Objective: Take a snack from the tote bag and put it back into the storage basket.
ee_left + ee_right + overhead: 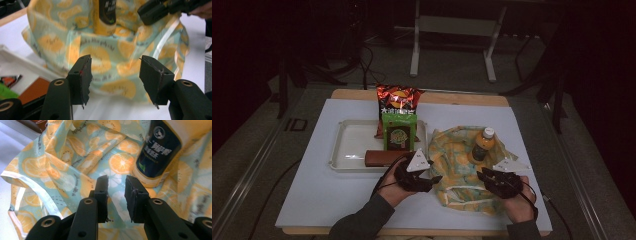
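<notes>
over a white table cover (322,195), the left gripper (113,75) gapes at a citrus-print bag (457,165); the right gripper (116,192), narrowly parted, grips nothing. a juice bottle (482,144) stands on the bag beside a tray (347,150); dark room beyond hides details.

Thin printed cloth bag (457,165), crinkly; glossy foil chip pkt (397,102); smooth white plastic tray (347,150).

tray (343,150) w/ snacks L | bottle (482,145) on citrus cloth (452,155) R | both hand-held grippers at cloth's near edge
</notes>
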The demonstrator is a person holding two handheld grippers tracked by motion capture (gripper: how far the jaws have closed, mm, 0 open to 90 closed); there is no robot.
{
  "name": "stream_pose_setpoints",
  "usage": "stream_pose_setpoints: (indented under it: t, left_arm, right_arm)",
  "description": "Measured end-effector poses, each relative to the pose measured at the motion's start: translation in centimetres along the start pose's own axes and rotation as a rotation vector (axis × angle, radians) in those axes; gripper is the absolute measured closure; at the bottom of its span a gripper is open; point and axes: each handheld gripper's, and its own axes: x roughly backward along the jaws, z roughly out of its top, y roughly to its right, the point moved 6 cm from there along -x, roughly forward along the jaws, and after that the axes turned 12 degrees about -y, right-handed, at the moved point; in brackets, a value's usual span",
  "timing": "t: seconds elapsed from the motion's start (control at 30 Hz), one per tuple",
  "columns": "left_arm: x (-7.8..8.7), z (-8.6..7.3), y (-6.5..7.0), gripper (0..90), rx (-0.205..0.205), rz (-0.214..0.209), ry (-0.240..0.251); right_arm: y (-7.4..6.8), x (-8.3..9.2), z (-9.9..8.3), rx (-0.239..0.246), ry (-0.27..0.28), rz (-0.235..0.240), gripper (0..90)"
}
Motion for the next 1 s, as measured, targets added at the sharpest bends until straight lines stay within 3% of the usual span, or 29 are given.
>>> stream_pose_setpoints:
  t: [0.3,0.53,0.7,1.0]
  left_arm:
    - [-1.9,2.2,0.1,41.6,0.007,0.021,-0.021]
    - [-3.0,4.2,0.6,41.5,0.003,0.023,-0.005]
    - [-3.6,5.7,0.9,41.4,-0.007,0.029,0.002]
    - [-4.7,7.7,0.8,41.4,0.013,0.030,0.012]
  right_arm:
    - [0.8,0.3,-0.7,-0.041,0.018,0.000,71.3]
    - [1.0,0.9,-0.5,-0.046,0.049,0.004,71.4]
    - [0.8,1.0,-0.5,-0.041,0.055,0.012,71.4]
    - [0.3,0.9,-0.6,-0.019,0.056,0.021,72.9]
